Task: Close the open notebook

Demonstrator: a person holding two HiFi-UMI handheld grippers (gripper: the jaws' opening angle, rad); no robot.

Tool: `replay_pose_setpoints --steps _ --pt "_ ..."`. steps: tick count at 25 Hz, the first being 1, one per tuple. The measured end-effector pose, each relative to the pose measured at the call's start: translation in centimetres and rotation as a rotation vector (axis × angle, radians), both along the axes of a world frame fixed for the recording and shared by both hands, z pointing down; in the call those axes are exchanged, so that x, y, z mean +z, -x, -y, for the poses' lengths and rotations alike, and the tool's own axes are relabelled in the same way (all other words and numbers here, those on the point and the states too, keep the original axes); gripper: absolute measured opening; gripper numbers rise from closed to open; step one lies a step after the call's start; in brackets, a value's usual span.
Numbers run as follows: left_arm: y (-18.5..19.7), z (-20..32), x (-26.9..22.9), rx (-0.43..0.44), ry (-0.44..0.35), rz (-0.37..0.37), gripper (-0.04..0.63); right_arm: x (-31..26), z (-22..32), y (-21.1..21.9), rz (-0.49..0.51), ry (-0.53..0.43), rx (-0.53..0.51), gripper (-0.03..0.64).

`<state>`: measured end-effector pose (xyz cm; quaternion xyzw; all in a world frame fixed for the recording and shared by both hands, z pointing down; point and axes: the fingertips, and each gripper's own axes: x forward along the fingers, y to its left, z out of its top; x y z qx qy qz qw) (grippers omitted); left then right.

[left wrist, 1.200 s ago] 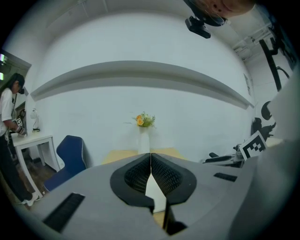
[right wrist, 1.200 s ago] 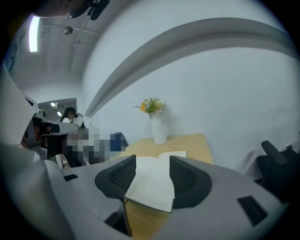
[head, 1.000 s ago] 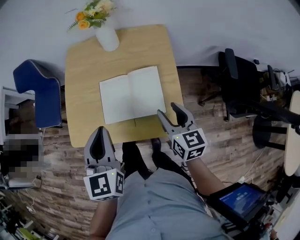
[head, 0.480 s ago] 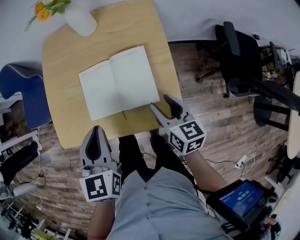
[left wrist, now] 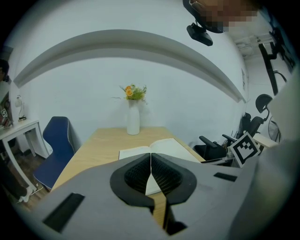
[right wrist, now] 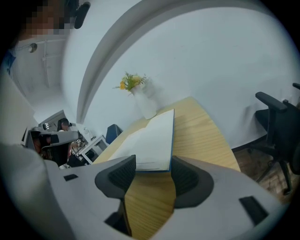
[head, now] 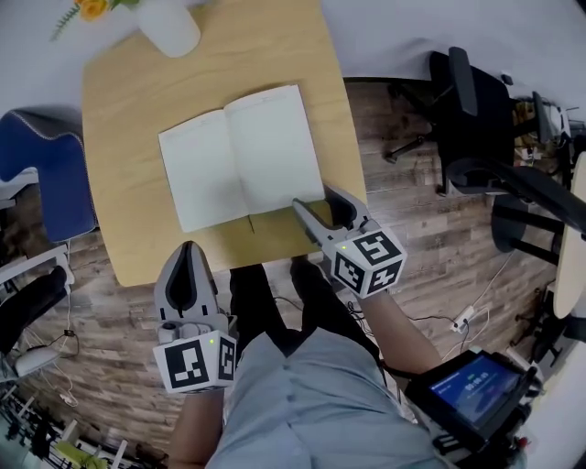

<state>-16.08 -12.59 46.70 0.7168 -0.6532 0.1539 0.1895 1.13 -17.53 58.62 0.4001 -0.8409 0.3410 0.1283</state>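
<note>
the notebook (head: pixel 243 156) lies open and flat on the table (head: pixel 119 183). the right gripper (head: pixel 320 203), jaws apart, noses at its near right corner; the left gripper (head: pixel 188 261) hangs off the table, closed and empty. a shallow bite may lift only loose pages, or shove the book away.

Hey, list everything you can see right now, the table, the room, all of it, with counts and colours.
table: 1, light wood, middle
notebook: 1, white pages, blue cover edge, open flat on table
vase: 1, white, table's far left corner
flowers: 1 bunch, orange and yellow, in vase
chair: 1, blue, left of table
office chair: 1, black, right of table
screen: 1, lit blue, low right
floor: 1, brown planks, under everything
left tongs: 1, grey, shut, short of table's near edge
right tongs: 1, grey, open, at notebook's near right corner
</note>
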Motion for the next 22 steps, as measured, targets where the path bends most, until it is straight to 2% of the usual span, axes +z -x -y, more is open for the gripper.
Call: replay_pose_setpoints --steps 7,22 --pt "1.5 -0.7 -3.4 -0.039 -0.062 0.003 0.020 -3.5 -0.5 1.4 0.032 -0.025 -0.032 0.216" --pt "4.4 -2.6 -11.8 -0.153 -0.227 0.006 0.020 -12.0 -2.3 9.2 0.089 -0.133 -0.276 0.216"
